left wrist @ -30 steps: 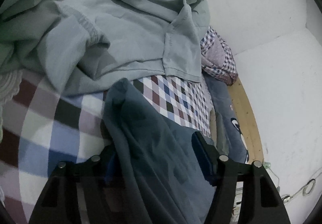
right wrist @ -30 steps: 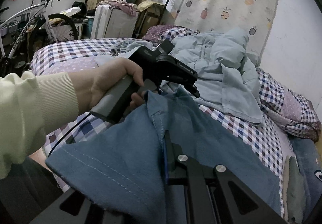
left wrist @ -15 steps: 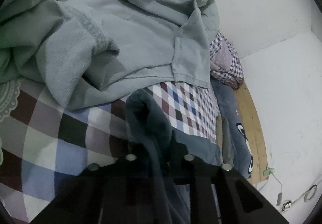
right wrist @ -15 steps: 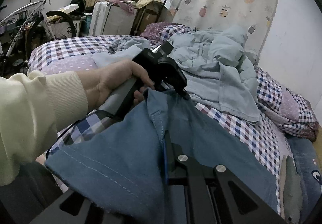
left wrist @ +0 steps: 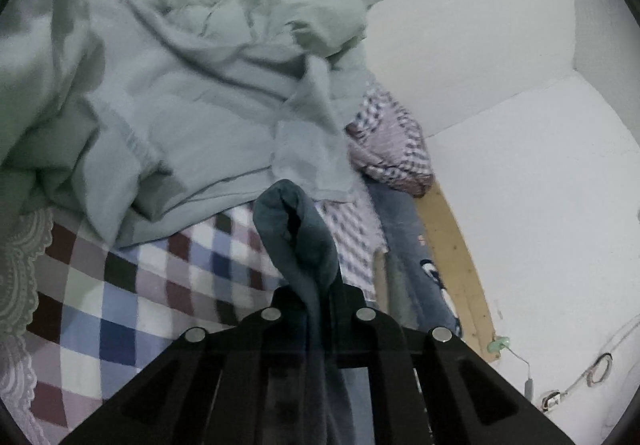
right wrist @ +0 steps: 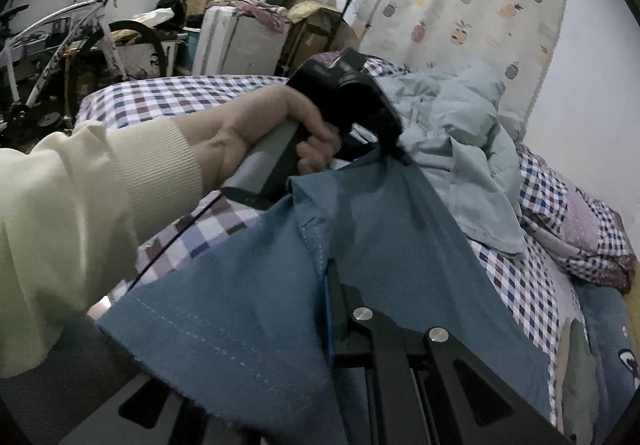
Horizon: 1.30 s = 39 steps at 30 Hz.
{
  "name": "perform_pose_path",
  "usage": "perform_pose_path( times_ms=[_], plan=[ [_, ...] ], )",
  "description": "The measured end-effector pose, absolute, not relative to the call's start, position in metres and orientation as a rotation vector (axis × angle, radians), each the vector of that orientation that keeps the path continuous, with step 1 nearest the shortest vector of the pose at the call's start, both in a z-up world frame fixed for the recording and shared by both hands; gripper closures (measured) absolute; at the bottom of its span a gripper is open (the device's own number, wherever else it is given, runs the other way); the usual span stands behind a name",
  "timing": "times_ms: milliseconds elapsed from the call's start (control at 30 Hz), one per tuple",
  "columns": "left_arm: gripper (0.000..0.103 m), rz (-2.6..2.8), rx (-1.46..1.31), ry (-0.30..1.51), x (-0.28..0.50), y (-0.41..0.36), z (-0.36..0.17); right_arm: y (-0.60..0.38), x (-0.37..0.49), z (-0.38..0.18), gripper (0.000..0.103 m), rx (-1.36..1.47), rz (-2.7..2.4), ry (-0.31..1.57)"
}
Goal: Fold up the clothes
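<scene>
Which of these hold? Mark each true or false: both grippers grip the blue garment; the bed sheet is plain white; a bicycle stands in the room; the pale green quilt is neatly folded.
1. Both the left gripper and the right gripper grip the blue garment. True.
2. The bed sheet is plain white. False: it is checked.
3. A bicycle stands in the room. True.
4. The pale green quilt is neatly folded. False: it lies crumpled.

The blue garment hangs stretched between both pairs of fingers — a bunched fold rises ahead of the left fingers, a stitched seam running just before the right fingers.
</scene>
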<state>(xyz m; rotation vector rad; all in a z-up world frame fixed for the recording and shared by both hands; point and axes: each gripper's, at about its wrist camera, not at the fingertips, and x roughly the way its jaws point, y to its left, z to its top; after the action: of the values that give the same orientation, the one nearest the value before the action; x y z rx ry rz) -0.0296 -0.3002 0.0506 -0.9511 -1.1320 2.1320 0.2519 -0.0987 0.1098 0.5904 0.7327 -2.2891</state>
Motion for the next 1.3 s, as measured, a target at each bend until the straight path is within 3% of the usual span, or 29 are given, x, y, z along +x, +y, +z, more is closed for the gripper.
perform_pose_path(
  times_ms=[267, 400, 667, 967, 1300],
  plan=[
    [0.097, 2.117, -0.759, -1.183, -0.006, -0.327, 0.097, -0.098, 0.27, 0.148, 0.099, 0.512, -2.309, 0.512],
    [0.097, 2.153, -0.85, -1.213, -0.01, -0.332, 0.08, -0.092, 0.262, 0.14, 0.099, 0.557, -2.34, 0.416],
    [0.097, 2.218, -0.884, -1.101, -0.01, -0.286, 0.108, -0.028, 0.248, 0.146, 0.099, 0.596, -2.443, 0.145],
    [0.097, 2.204, -0.955, -0.932, -0.016, -0.155, 0.155, 0.063, 0.253, 0.156, 0.099, 0.591, -2.591, 0.042],
    [0.097, 2.186, -1.189, -0.757, -0.048, 0.006, 0.12, 0.18, 0.247, 0.125, 0.1, 0.753, -2.748, -0.141]
  ],
)
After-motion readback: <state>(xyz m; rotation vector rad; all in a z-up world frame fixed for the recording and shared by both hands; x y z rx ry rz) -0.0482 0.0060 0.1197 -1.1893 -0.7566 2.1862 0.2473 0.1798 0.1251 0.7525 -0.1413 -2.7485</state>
